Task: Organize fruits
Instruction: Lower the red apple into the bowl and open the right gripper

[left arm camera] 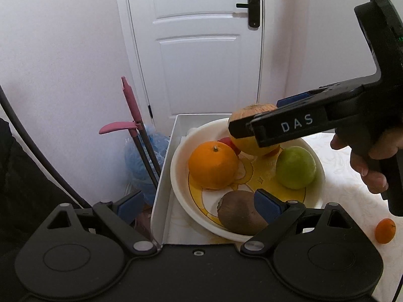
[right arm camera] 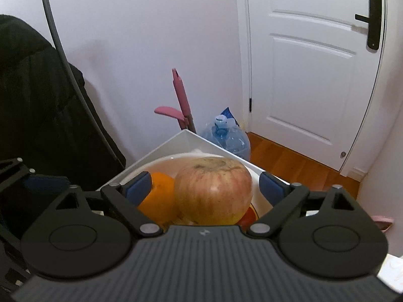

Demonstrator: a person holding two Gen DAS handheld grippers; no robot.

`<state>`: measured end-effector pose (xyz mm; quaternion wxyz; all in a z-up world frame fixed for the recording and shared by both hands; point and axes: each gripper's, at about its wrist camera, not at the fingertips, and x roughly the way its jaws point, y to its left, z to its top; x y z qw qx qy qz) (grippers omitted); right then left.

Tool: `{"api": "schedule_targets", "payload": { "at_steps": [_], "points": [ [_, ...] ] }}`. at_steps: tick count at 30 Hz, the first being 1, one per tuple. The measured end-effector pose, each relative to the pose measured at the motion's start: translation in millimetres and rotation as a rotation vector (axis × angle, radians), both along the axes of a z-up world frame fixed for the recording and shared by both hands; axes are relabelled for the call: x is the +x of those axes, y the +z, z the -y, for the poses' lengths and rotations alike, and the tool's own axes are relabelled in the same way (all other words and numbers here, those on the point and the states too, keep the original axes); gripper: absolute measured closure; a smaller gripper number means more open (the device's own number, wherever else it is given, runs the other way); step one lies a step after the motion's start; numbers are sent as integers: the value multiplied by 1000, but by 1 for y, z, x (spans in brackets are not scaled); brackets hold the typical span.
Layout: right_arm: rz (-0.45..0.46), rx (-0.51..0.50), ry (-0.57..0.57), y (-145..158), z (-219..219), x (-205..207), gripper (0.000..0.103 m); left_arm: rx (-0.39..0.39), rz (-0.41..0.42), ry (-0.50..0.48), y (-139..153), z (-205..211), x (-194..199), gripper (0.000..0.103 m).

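A white bowl (left arm camera: 176,166) with a yellow print sits in a white tray (left arm camera: 163,176). It holds an orange (left arm camera: 212,164), a green apple (left arm camera: 296,167), a kiwi (left arm camera: 239,212) and a small red fruit (left arm camera: 228,142). My right gripper (left arm camera: 252,123) hovers over the bowl's far side with a yellow-red apple (left arm camera: 248,146) between its fingers. In the right wrist view that apple (right arm camera: 212,190) sits between the spread blue pads (right arm camera: 138,186), untouched by either, so the gripper (right arm camera: 204,183) is open. My left gripper (left arm camera: 199,205) is open and empty at the bowl's near rim.
A small tangerine (left arm camera: 385,230) lies on the white tablecloth (left arm camera: 347,176) at right. Left of the tray stand a pink-handled mop (left arm camera: 131,105) and a blue water jug (left arm camera: 143,161) on the floor. A white door (left arm camera: 201,45) is behind.
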<state>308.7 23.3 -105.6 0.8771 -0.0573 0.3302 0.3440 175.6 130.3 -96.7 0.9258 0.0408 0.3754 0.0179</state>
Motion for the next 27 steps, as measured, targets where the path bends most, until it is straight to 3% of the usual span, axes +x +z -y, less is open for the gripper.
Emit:
{"api": "schedule_targets", "payload": {
  "at_steps": [14, 27],
  "points": [
    [7, 15, -73, 24, 26, -25, 0, 2, 14, -3, 6, 1, -6, 7],
    [22, 25, -255, 60, 76, -89, 0, 2, 83, -60, 34, 15, -33, 4]
  ]
}}
